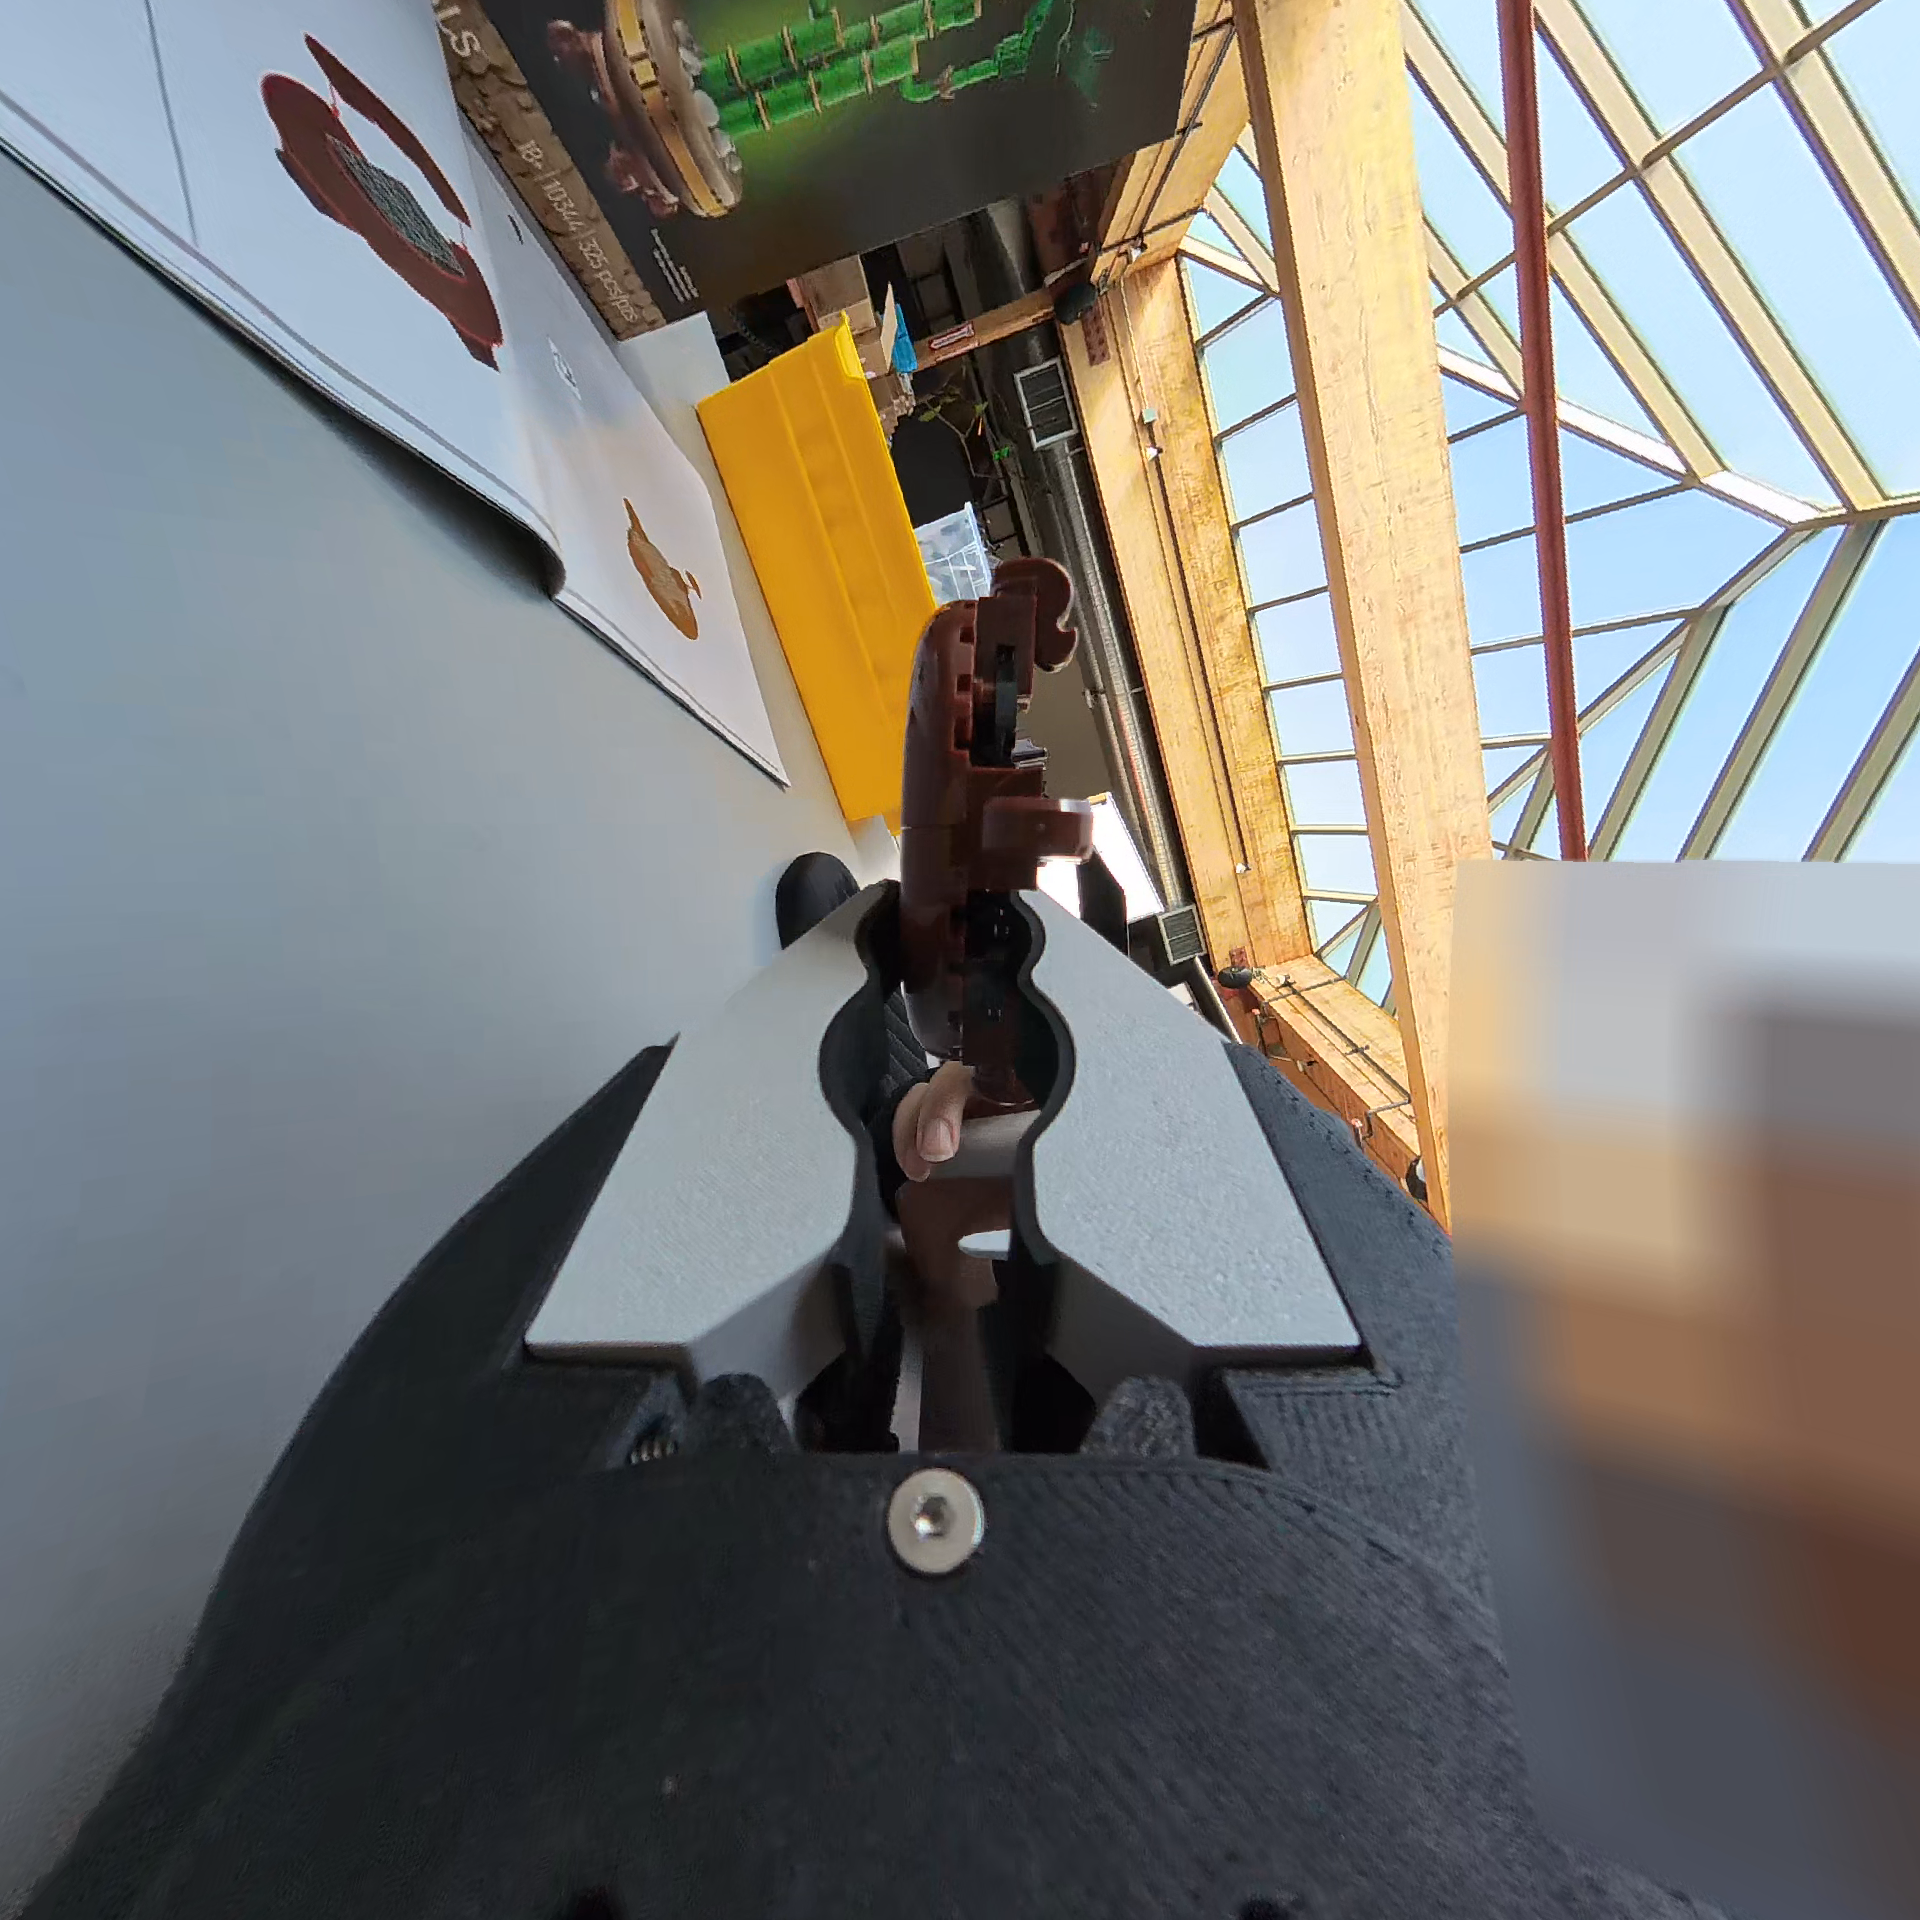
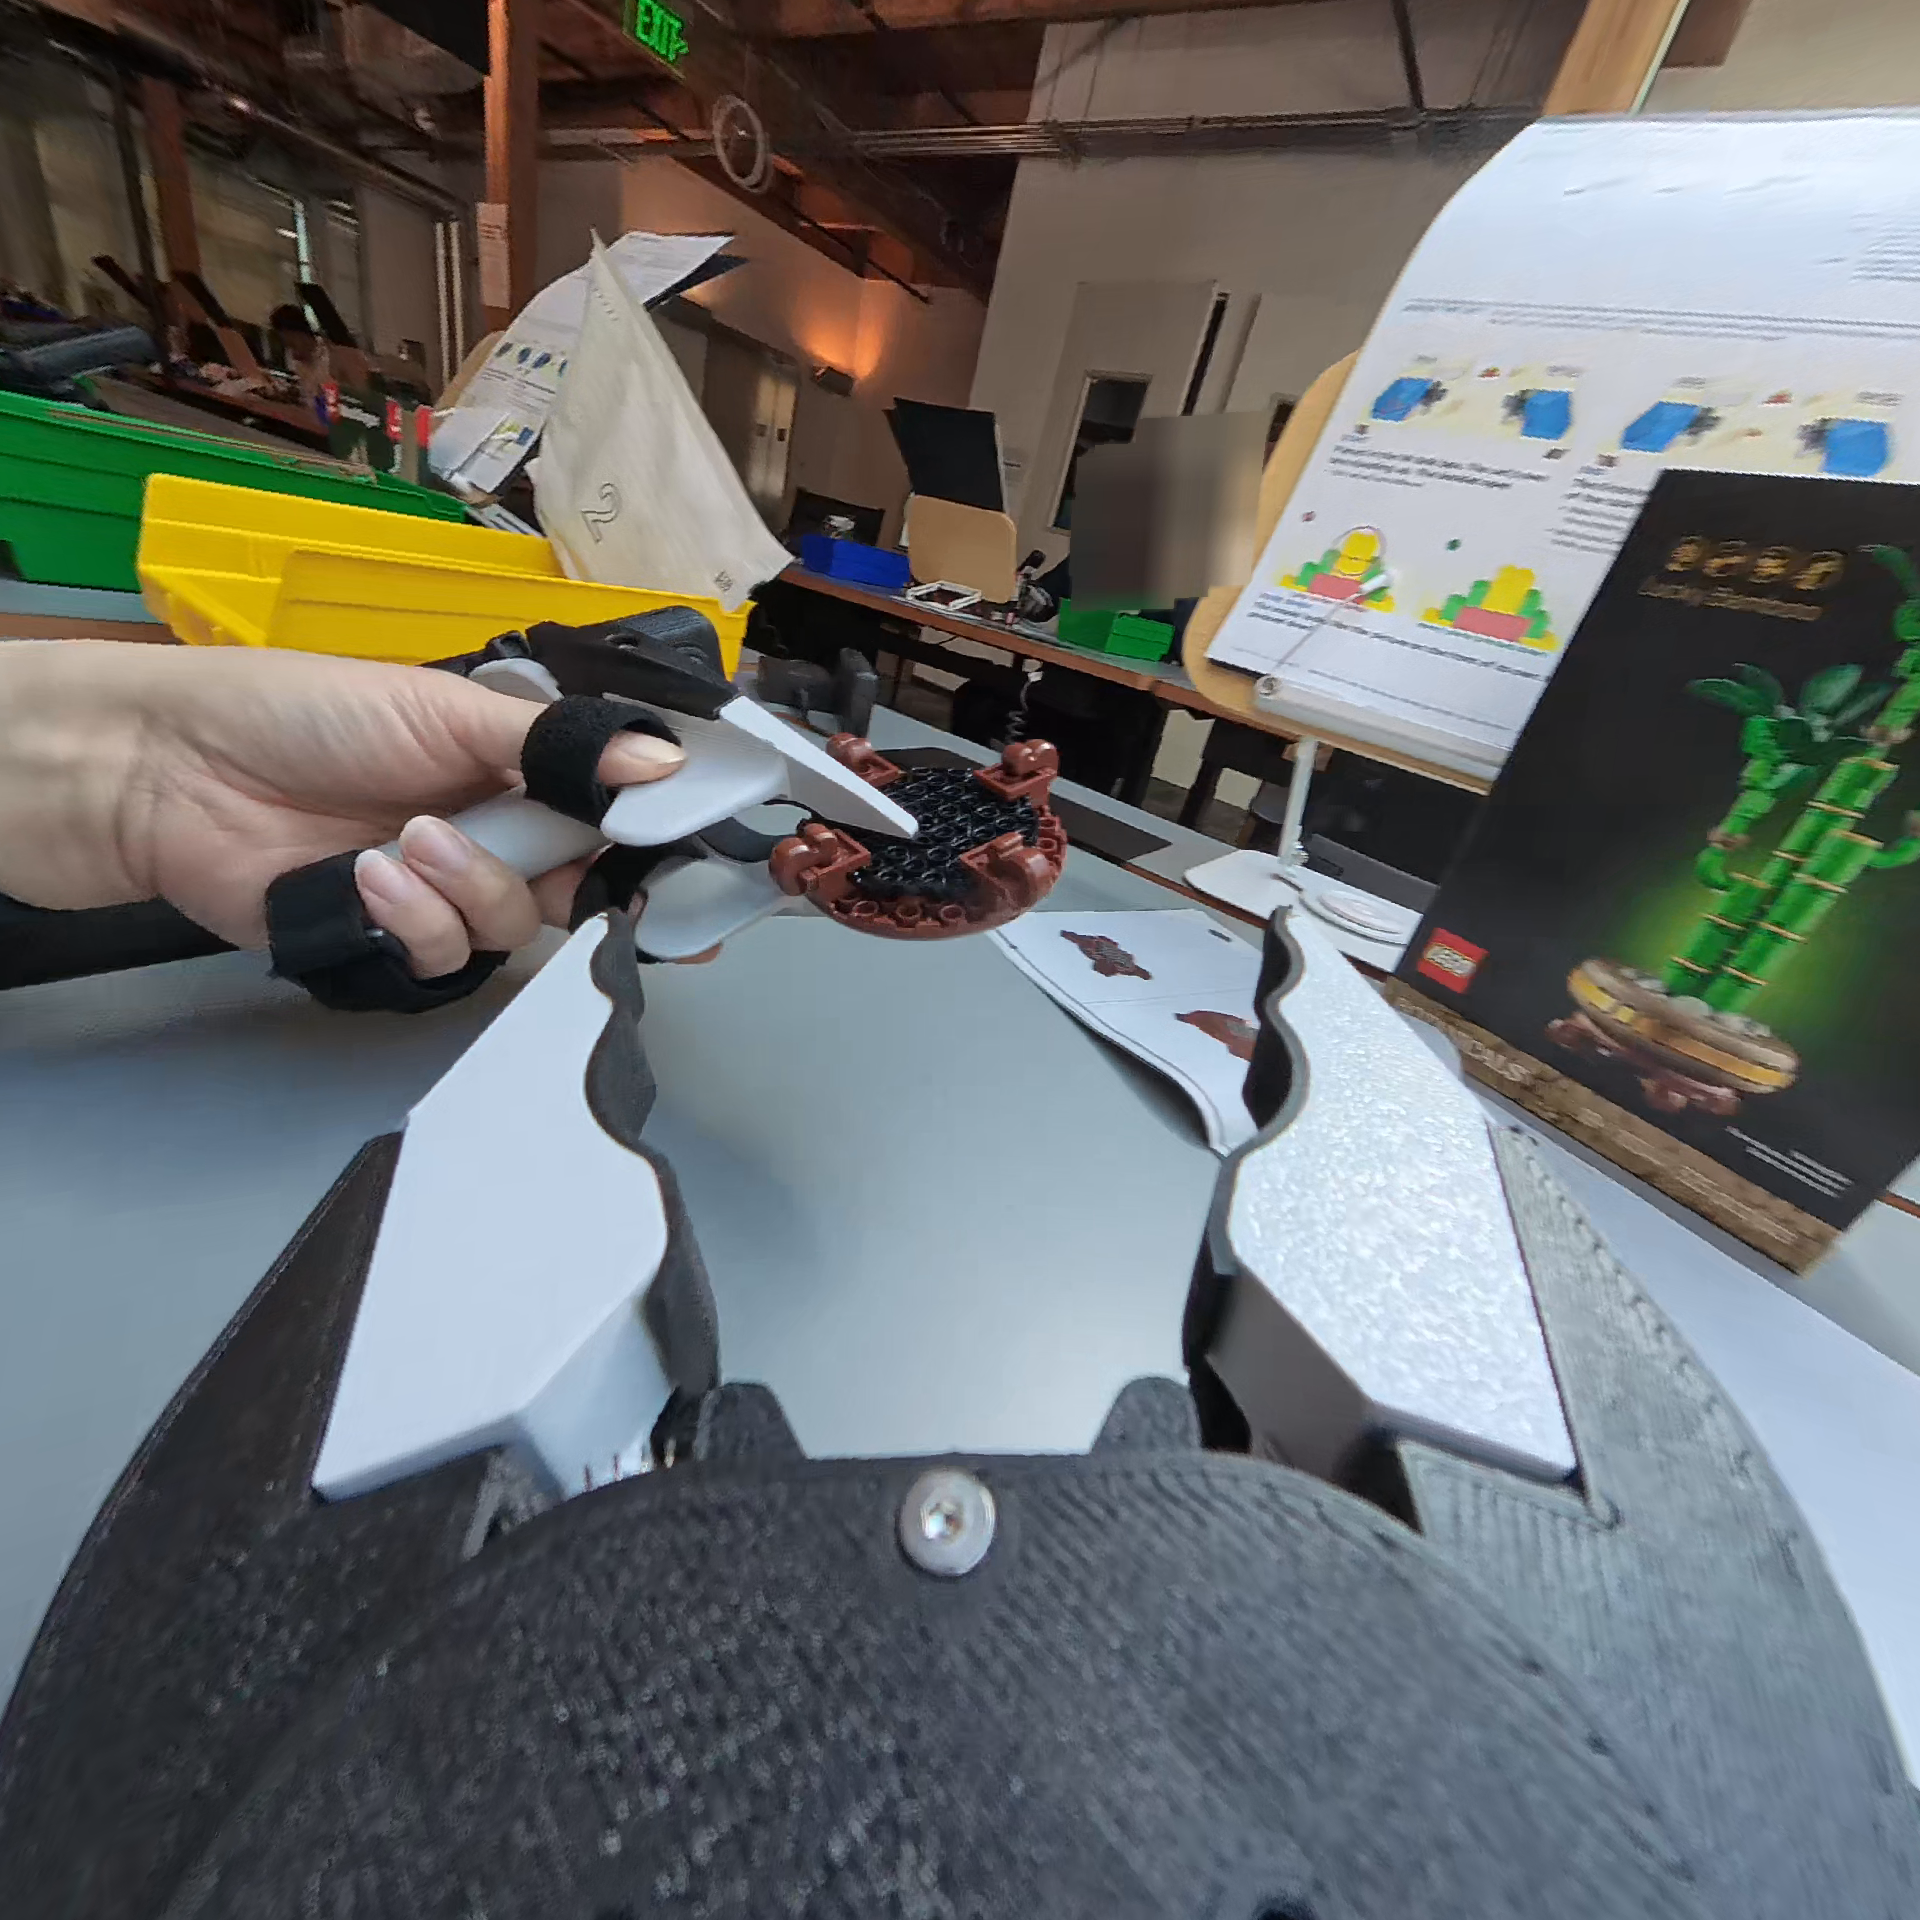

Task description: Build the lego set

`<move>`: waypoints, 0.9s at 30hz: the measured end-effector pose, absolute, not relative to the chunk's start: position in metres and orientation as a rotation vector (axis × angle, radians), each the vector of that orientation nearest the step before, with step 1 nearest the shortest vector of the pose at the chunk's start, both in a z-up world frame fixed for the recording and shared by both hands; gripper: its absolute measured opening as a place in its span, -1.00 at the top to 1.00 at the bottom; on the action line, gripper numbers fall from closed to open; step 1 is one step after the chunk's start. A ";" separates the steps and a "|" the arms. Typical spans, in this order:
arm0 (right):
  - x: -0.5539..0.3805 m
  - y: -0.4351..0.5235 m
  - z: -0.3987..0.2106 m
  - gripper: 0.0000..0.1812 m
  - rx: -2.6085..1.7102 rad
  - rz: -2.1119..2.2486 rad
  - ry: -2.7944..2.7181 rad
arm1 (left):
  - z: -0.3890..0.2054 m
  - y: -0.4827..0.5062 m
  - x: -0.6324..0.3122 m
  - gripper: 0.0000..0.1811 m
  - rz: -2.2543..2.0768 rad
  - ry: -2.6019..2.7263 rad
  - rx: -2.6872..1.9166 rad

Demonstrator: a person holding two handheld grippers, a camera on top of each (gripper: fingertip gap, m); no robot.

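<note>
A round reddish-brown lego base (image 2: 925, 847) with a black studded middle and curled brown feet is held above the grey table. My left gripper (image 2: 831, 862) is shut on its near-left edge, one finger above and one below. In the left wrist view the base (image 1: 971, 790) shows edge-on, clamped between the grey fingers of my left gripper (image 1: 951, 961). My right gripper (image 2: 940, 1023) is open and empty, low over the table, in front of and below the base. A hand (image 2: 260, 790) holds the left gripper.
An open instruction booklet (image 2: 1132, 987) lies on the table past my right fingers. The lego box (image 2: 1683, 852) stands at right, with a paper sheet on a stand (image 2: 1621, 416) behind it. Yellow bins (image 2: 395, 582) and a green bin (image 2: 156, 478) sit at far left. The booklet (image 1: 416, 343) and yellow bin (image 1: 821, 582) show in the left wrist view. About 8 cm separates my left fingertips from my right.
</note>
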State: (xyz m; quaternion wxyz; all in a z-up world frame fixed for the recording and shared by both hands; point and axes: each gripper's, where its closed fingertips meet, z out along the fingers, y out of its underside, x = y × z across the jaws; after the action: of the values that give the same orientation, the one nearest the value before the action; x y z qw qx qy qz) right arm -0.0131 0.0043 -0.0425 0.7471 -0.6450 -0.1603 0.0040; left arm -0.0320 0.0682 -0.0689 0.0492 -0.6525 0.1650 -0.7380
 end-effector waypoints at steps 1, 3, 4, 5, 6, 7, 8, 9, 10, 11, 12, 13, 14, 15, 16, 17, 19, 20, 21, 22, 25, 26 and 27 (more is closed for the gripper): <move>-0.003 -0.002 -0.039 -0.29 -1.391 -0.003 -0.314 | -0.066 0.064 -0.024 0.82 -2.265 0.500 -1.983; 0.001 -0.015 -0.028 -0.26 -1.326 0.045 -0.257 | -0.062 0.058 -0.009 0.82 -2.286 0.504 -1.978; 0.001 -0.019 -0.024 -0.24 -1.300 0.054 -0.248 | -0.060 0.056 -0.002 0.82 -2.285 0.510 -1.978; 0.000 -0.020 -0.025 -0.25 -1.297 0.046 -0.255 | -0.059 0.054 0.004 0.81 -2.282 0.516 -1.978; -0.001 -0.020 -0.026 -0.25 -1.307 0.027 -0.269 | -0.057 0.053 0.009 0.81 -2.280 0.522 -1.977; -0.003 -0.018 -0.028 -0.25 -1.315 0.009 -0.285 | -0.055 0.051 0.014 0.81 -2.278 0.530 -1.977; -0.006 -0.017 -0.030 -0.25 -1.322 0.003 -0.304 | -0.053 0.050 0.017 0.81 -2.275 0.535 -1.975; -0.009 -0.017 -0.032 -0.25 -1.329 0.000 -0.320 | -0.051 0.050 0.020 0.82 -2.271 0.539 -1.973; -0.011 -0.017 -0.033 -0.25 -1.330 -0.005 -0.333 | -0.049 0.049 0.022 0.81 -2.269 0.543 -1.971; -0.012 -0.017 -0.033 -0.25 -1.328 -0.015 -0.341 | -0.048 0.048 0.023 0.82 -2.268 0.548 -1.969; -0.013 -0.017 -0.033 -0.25 -1.325 -0.028 -0.349 | -0.046 0.048 0.024 0.82 -2.267 0.550 -1.968; -0.014 -0.017 -0.033 -0.25 -1.324 -0.041 -0.358 | -0.045 0.048 0.024 0.82 -2.265 0.549 -1.966; -0.014 -0.017 -0.034 -0.26 -1.327 -0.051 -0.363 | -0.044 0.047 0.024 0.82 -2.263 0.549 -1.965; -0.014 -0.016 -0.035 -0.26 -1.329 -0.060 -0.365 | -0.043 0.047 0.023 0.82 -2.261 0.547 -1.964; -0.014 -0.016 -0.035 -0.26 -1.330 -0.068 -0.365 | -0.043 0.048 0.022 0.82 -2.260 0.539 -1.963; -0.013 -0.016 -0.035 -0.26 -1.331 -0.073 -0.363 | -0.042 0.048 0.021 0.81 -2.260 0.532 -1.961; -0.011 -0.015 -0.036 -0.26 -1.338 -0.071 -0.352 | -0.041 0.048 0.019 0.81 -2.264 0.530 -1.959; -0.010 -0.015 -0.036 -0.26 -1.340 -0.066 -0.344 | -0.042 0.048 0.018 0.82 -2.264 0.527 -1.958; -0.009 -0.014 -0.036 -0.26 -1.342 -0.061 -0.336 | -0.042 0.049 0.017 0.82 -2.263 0.524 -1.958; -0.007 -0.014 -0.036 -0.26 -1.345 -0.057 -0.326 | -0.043 0.050 0.016 0.82 -2.263 0.519 -1.959; -0.005 -0.011 -0.038 -0.26 -1.361 -0.048 -0.309 | -0.045 0.054 0.012 0.82 -2.266 0.487 -1.954; -0.005 -0.010 -0.040 -0.26 -1.369 -0.050 -0.308 | -0.045 0.055 0.010 0.80 -2.267 0.482 -1.953; -0.005 -0.008 -0.041 -0.26 -1.376 -0.053 -0.309 | -0.046 0.055 0.009 0.80 -2.268 0.478 -1.955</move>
State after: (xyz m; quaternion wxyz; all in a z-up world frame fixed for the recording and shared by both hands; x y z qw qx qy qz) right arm -0.0046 -0.0084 -0.0411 0.7611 -0.6325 -0.1419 -0.0244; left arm 0.0088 0.0551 -0.0457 0.0546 -0.6439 0.1575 -0.7467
